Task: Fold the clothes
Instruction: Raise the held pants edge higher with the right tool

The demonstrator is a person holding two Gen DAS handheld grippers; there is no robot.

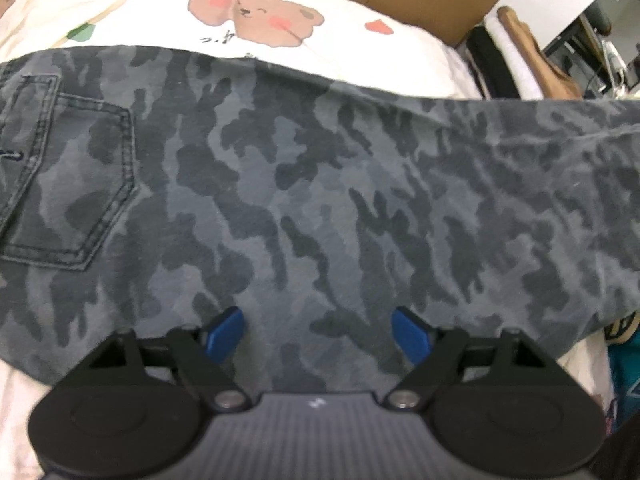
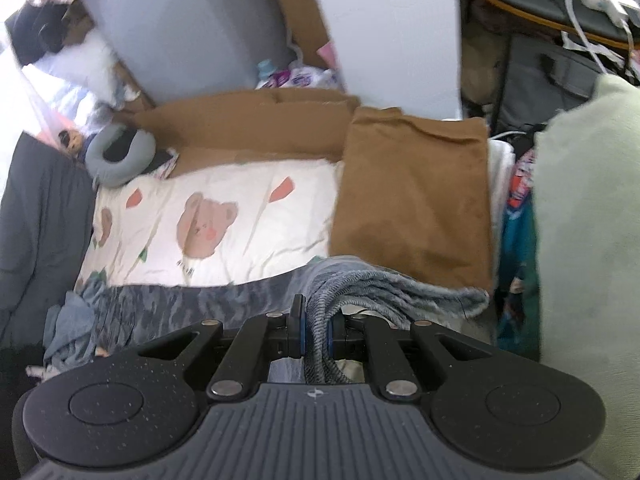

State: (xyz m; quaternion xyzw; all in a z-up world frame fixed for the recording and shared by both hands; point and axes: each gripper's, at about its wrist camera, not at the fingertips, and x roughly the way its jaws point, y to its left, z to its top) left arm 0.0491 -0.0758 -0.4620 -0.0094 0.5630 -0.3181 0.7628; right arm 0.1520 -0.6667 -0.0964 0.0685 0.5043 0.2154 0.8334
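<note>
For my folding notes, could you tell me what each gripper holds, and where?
The right gripper pinches the camouflage trousers at a bunched leg end. The left gripper holds nothing.

The grey camouflage-print denim trousers [image 1: 320, 200] are running past both side edges in the left wrist view, hiding the bear-print white bedsheet [image 1: 160, 12] beneath.

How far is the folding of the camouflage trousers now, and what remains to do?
Done: a brown cloth lies folded flat on the bear-print sheet. In hand: the right gripper is shut on the hem end of the grey camouflage trousers, lifting it; the left gripper hangs open above the trousers' middle, not gripping. Left: the trousers lie at full length, so the hem end is not yet brought over.
</note>
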